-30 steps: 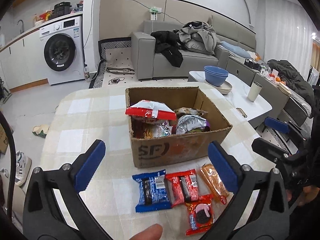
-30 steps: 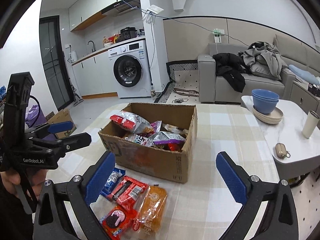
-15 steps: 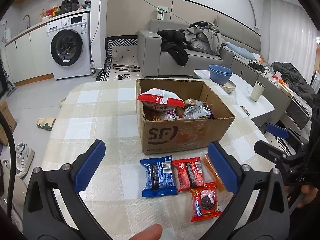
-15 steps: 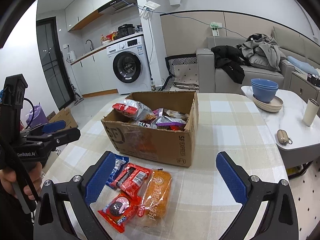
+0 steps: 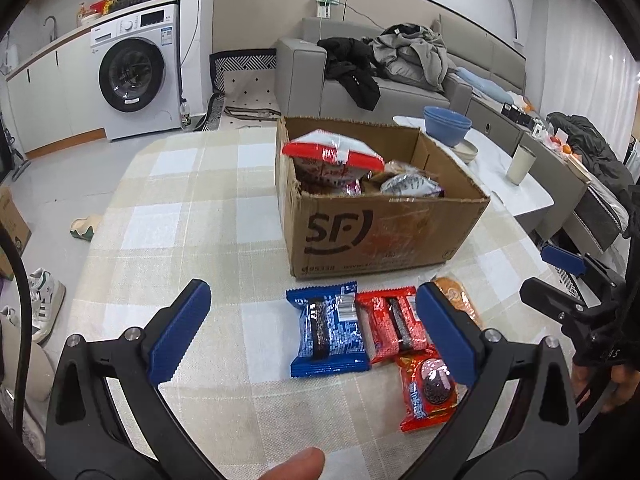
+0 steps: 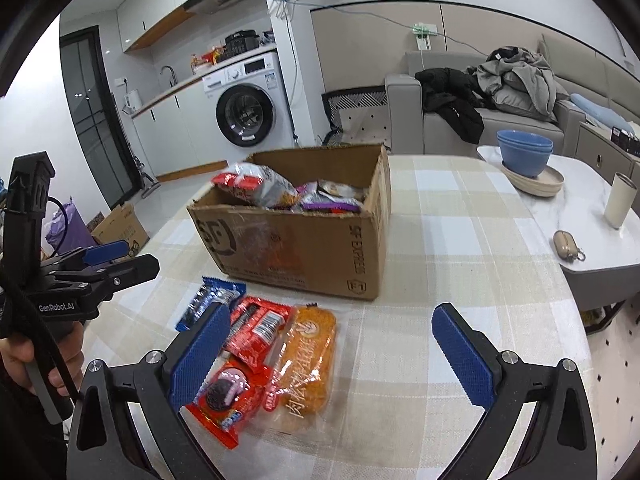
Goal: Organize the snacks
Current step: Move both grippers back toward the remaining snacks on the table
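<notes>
Fingers (image 5: 180,332) on your left gripper (image 5: 316,332) are spreading wide, gripping nothing; your right gripper (image 6: 332,356) is gaping wide too. Four snack packets (image 5: 330,336) are lying on the worktop (image 5: 192,216) just before the snack-filled box (image 5: 376,236).

Matt corrugated cardboard box (image 5: 376,236), glossy crinkled plastic snack packets (image 5: 330,330), woven checked cloth tablecloth (image 5: 192,216).

Washing machine (image 5: 136,76), grey sofa (image 6: 500,120) — clothes piled, blue bowls (image 6: 524,152)
</notes>
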`<action>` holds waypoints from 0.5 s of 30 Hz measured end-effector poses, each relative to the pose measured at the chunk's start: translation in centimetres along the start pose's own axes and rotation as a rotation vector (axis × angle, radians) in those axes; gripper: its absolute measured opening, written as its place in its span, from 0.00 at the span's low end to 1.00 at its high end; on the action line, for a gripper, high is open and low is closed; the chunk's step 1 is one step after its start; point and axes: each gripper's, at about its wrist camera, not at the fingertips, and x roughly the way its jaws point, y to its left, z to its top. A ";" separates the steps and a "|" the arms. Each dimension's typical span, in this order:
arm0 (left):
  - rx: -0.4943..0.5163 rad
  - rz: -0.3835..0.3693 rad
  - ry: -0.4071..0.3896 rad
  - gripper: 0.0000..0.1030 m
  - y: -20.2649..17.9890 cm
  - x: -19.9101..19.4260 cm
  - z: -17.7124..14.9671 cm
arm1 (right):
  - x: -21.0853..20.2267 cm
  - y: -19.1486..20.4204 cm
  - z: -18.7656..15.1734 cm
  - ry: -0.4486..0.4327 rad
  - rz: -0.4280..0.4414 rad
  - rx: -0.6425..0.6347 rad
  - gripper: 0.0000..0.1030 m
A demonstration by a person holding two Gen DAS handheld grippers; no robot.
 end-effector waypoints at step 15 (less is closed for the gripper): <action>-0.046 0.037 0.135 0.99 1.7 6.2 -2.9 | 3.7 -0.3 -2.2 0.119 0.018 0.040 1.00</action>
